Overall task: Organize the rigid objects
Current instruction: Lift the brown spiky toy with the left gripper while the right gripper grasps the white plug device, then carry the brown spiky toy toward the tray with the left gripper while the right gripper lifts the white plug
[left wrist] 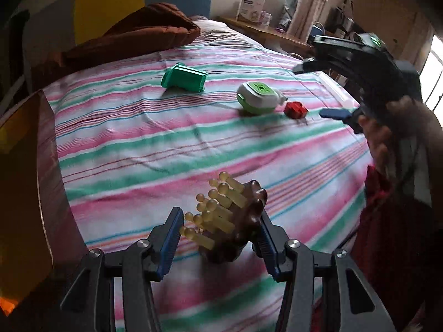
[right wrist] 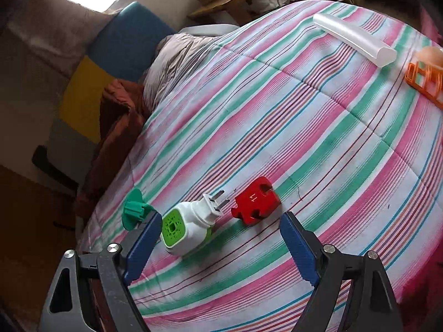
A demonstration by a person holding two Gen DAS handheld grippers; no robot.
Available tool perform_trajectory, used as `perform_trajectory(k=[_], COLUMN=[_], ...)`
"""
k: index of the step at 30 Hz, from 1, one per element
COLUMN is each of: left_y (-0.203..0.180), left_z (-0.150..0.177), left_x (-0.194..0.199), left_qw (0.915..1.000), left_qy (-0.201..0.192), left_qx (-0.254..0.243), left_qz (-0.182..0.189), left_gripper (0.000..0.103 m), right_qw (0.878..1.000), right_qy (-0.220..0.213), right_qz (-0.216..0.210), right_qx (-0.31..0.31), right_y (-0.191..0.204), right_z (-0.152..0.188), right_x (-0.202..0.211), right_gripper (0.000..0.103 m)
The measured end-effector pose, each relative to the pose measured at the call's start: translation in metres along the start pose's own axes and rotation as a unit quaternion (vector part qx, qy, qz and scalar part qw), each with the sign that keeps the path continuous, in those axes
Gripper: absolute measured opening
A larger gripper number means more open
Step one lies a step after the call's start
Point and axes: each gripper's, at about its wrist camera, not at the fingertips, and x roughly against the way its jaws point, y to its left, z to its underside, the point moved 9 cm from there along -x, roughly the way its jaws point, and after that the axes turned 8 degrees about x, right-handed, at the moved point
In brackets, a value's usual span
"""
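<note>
Partly hiding at three o'clock, an orange crate (right wrist: 427, 83) is running off-frame on the striped bedspread (right wrist: 304, 138). Meanwhile the left gripper (left wrist: 220, 229) is clamping a brown massage brush (left wrist: 238, 221); the right gripper (right wrist: 221, 238) is gaping wide.

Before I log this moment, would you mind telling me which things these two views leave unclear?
- Brown massager in the left tongs: motion blur hides whether the left pad touches its pegs.
- Green holder: right wrist view, partly behind the right tongs' left finger.
- Orange crate: cut off by the right edge; what sits in it is blurred.
- Red block: too small in the left wrist view to read its marking.
</note>
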Motion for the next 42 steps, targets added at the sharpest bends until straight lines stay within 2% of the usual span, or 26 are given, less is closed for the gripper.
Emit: perform_trajectory(k=[19, 26, 33, 36, 37, 38, 39, 41, 42], left_y=[-0.001, 0.002, 0.005, 0.005, 0.006, 0.006, 0.006, 0.006, 0.006], left_z=[0.008, 0.009, 0.01, 0.011, 0.011, 0.011, 0.011, 0.012, 0.012], left_x=[0.004, 0.006, 0.01, 0.011, 0.011, 0.011, 0.012, 0.012, 0.013], left_qw=[0.9998, 0.9999, 0.9998, 0.9998, 0.9997, 0.9997, 0.9996, 0.9996, 0.9995], left_qy=[-0.014, -0.012, -0.012, -0.01, -0.01, -0.01, -0.011, -0.01, -0.01], left_qx=[-0.008, -0.004, 0.003, 0.006, 0.007, 0.008, 0.009, 0.01, 0.01], left_qz=[-0.01, 0.0, 0.013, 0.019, 0.02, 0.022, 0.023, 0.025, 0.027], left_gripper=[0.053, 0.053, 0.053, 0.053, 0.053, 0.053, 0.053, 0.053, 0.053], right_qw=[0.994, 0.993, 0.993, 0.992, 0.99, 0.985, 0.978, 0.953, 0.943], right_qy=[0.044, 0.078, 0.093, 0.092, 0.089, 0.094, 0.102, 0.117, 0.126], right_qz=[-0.034, -0.079, -0.039, 0.003, 0.016, 0.031, 0.044, 0.071, 0.065], right_qx=[0.092, 0.05, 0.054, 0.087, 0.109, 0.14, 0.175, 0.27, 0.3], right_y=[0.043, 0.052, 0.065, 0.071, 0.075, 0.081, 0.086, 0.101, 0.108], right_z=[0.021, 0.026, 0.015, 0.009, 0.007, 0.008, 0.011, 0.026, 0.037], right_x=[-0.02, -0.035, -0.073, -0.091, -0.093, -0.097, -0.1, -0.101, -0.1], right_gripper=[0.087, 0.087, 0.088, 0.088, 0.088, 0.079, 0.056, 0.056, 0.056])
